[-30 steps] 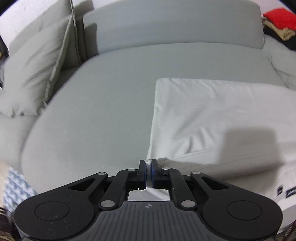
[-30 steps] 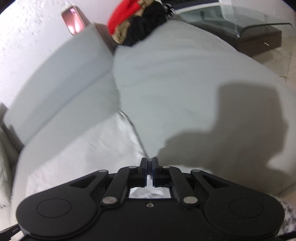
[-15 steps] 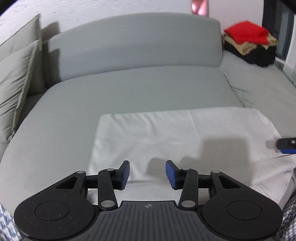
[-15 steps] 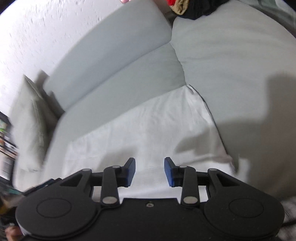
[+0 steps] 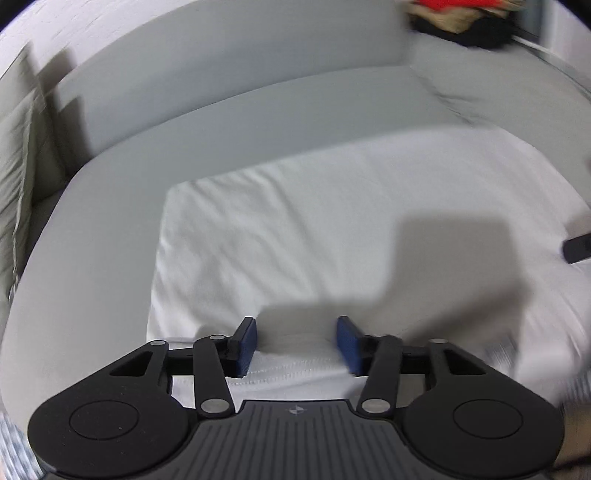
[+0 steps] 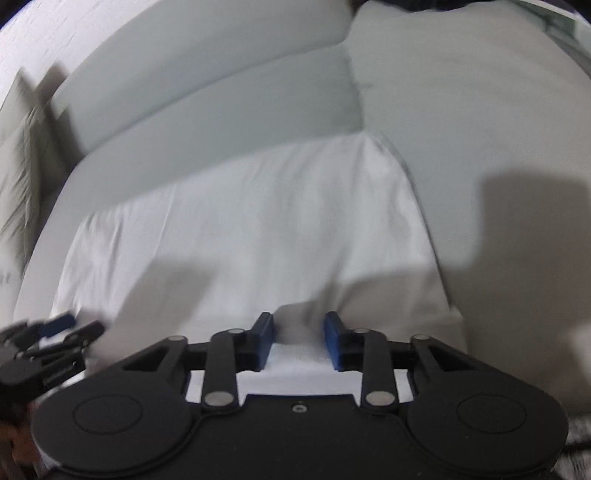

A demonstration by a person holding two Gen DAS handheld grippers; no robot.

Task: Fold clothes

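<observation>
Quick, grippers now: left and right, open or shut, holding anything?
Left gripper: jaws apart and closing, white garment edge between them, not pinched.
Right gripper: same, closing over the garment's near edge.

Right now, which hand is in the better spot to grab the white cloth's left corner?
Left. The left gripper, jaws closing, hangs by the white cloth's left corner; the right gripper sits farther right.

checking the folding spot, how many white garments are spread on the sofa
1. The white garment lies flat on the grey sofa seat, its near hem between the left gripper fingers. More clothes sit in a pile at the far end, colours blurred.
</observation>
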